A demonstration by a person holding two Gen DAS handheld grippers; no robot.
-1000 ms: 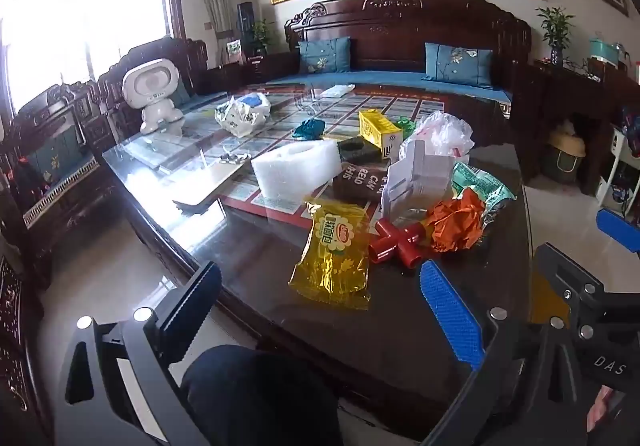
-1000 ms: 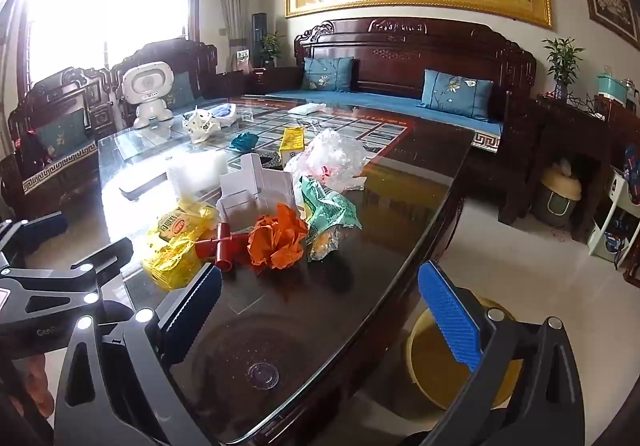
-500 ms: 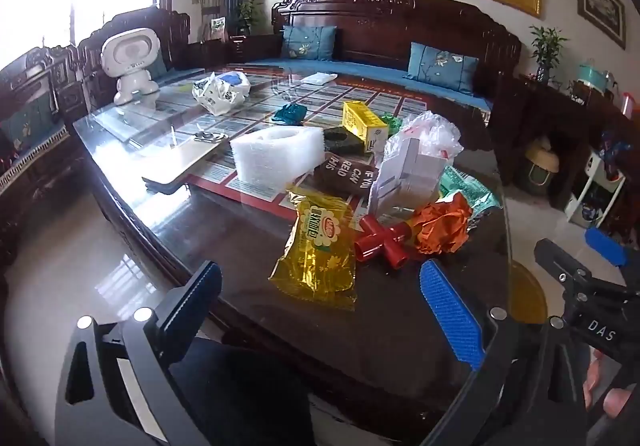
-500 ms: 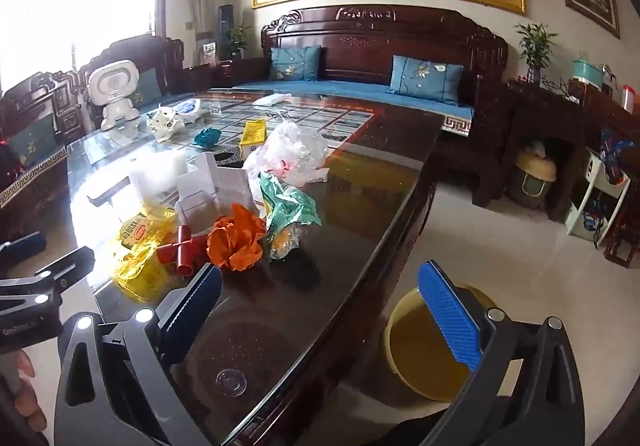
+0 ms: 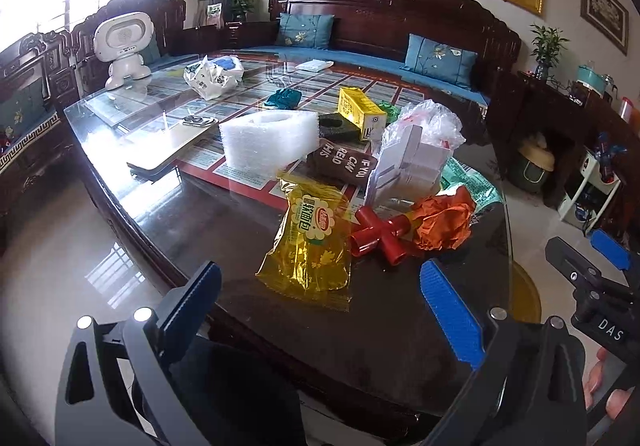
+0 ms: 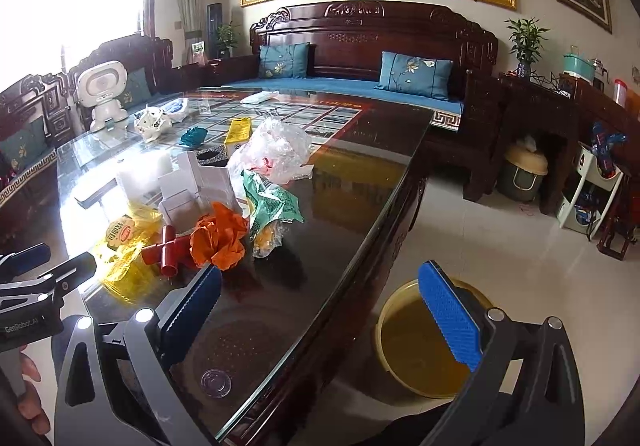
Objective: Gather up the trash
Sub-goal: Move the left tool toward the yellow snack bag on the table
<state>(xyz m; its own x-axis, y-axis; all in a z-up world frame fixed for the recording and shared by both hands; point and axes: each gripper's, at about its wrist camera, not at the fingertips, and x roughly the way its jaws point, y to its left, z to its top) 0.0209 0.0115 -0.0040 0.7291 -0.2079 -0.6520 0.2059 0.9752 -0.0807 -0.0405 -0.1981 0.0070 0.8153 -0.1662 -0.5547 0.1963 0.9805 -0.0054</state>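
Trash lies in a heap on the glass-topped table (image 5: 192, 214): a yellow snack bag (image 5: 310, 246), a red cross-shaped pipe fitting (image 5: 378, 236), crumpled orange paper (image 5: 442, 222), a white carton (image 5: 408, 166), a green wrapper (image 6: 272, 202) and a clear plastic bag (image 6: 276, 150). My left gripper (image 5: 320, 310) is open and empty, just short of the yellow bag. My right gripper (image 6: 320, 310) is open and empty over the table's near corner, with the orange paper (image 6: 218, 238) ahead of its left finger. A yellow bucket (image 6: 420, 350) stands on the floor beside the table.
Further back on the table are a white foam block (image 5: 266, 142), a yellow box (image 5: 360, 112), a brown packet (image 5: 344, 162), a phone on a tablet (image 5: 176, 142), a white robot toy (image 5: 124, 42) and a white bag (image 5: 212, 76). A sofa (image 6: 360, 86) stands behind.
Both grippers have moved closer to the trash heap, which looms larger in each view. Both stay open and empty. Nothing on the table has moved.
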